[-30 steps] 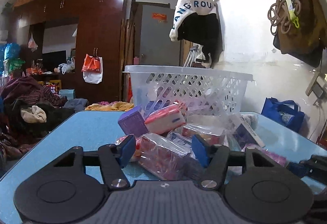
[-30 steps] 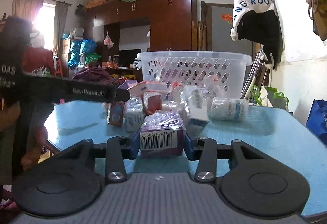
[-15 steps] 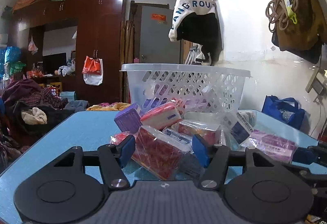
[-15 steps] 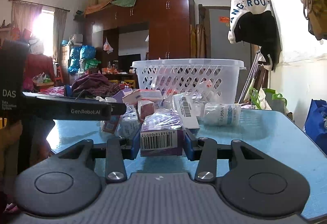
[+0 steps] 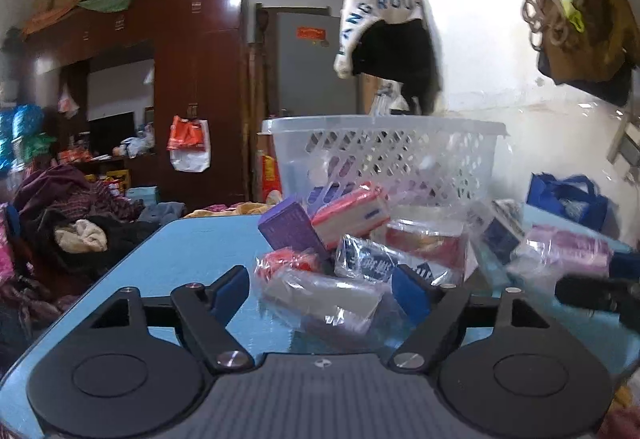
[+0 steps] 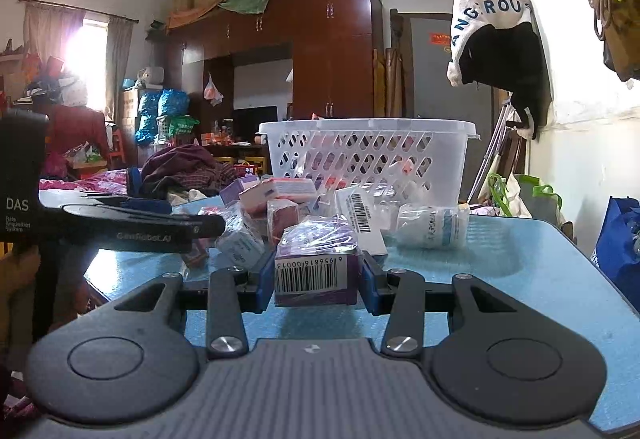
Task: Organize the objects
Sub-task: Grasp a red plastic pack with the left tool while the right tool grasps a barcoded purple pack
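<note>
A pile of wrapped packets and small boxes (image 5: 360, 239) lies on the blue table (image 5: 168, 263) in front of a white plastic basket (image 5: 384, 155). My left gripper (image 5: 322, 289) is open, its fingers either side of a clear-wrapped packet (image 5: 324, 299) at the pile's near edge. My right gripper (image 6: 316, 275) is shut on a purple box with a barcode (image 6: 316, 271), held just above the table. The basket (image 6: 368, 155) stands behind the pile (image 6: 304, 207) in the right wrist view. The left gripper (image 6: 132, 227) shows at the left there.
The basket holds several packets. A white wrapped roll (image 6: 432, 227) lies right of the pile. A blue bag (image 5: 568, 199) stands beyond the table's right edge. Clothes (image 5: 68, 215) are heaped to the left. A wardrobe (image 5: 192, 87) stands behind.
My left gripper has moved in on the pile and now straddles the clear-wrapped packet. My right gripper has lifted the purple box slightly and drawn it back from the pile.
</note>
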Available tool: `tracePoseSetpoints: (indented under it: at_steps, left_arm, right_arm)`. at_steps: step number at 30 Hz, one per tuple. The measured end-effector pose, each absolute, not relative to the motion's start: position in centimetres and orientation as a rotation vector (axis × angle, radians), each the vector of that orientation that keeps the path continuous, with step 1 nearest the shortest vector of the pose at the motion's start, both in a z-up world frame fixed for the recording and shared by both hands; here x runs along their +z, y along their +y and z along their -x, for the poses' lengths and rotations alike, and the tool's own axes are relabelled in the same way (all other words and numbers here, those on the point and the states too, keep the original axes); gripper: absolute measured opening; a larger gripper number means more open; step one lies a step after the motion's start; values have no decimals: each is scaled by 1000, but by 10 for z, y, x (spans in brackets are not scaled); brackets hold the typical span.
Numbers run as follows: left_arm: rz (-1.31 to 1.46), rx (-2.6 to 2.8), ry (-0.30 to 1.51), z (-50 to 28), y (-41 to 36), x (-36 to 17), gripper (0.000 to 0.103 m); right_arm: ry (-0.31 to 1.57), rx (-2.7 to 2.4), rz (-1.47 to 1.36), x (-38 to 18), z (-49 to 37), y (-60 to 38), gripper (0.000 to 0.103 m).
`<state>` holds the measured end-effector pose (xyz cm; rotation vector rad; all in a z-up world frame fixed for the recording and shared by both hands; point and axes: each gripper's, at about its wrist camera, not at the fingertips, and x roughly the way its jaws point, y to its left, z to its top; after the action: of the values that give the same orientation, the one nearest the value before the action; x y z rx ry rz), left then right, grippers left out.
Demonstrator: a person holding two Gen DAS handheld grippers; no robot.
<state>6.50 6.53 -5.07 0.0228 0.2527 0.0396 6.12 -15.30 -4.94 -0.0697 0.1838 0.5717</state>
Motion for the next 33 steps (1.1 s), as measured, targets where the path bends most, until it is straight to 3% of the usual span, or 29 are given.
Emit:
tracePoseSetpoints:
  at_steps: [5,7,14,16,27,33]
  left_arm:
    - [-59,10,291,-66,72,-59,81]
    - [-77,5,310,-64,71,-61,70]
    - [-150,-5,306,-48,75,-63,70]
    - [-136,6,301,-46,78,-62,64]
    - [-89,-13,194,-46,71,-39,63]
    - [11,-93,209,-84,72,1,63]
  right_arm:
    - [186,572,74,-50,-61,-152,46]
    - [186,571,75,-49,-61,-153,46]
    - [185,576,74,-49,-60,-154,46]
    - [183,575,76,-49,-60,-154,46]
    - [145,567,3,-26,-62,-177,46]
    - [59,559,14,23,-94,-174,46]
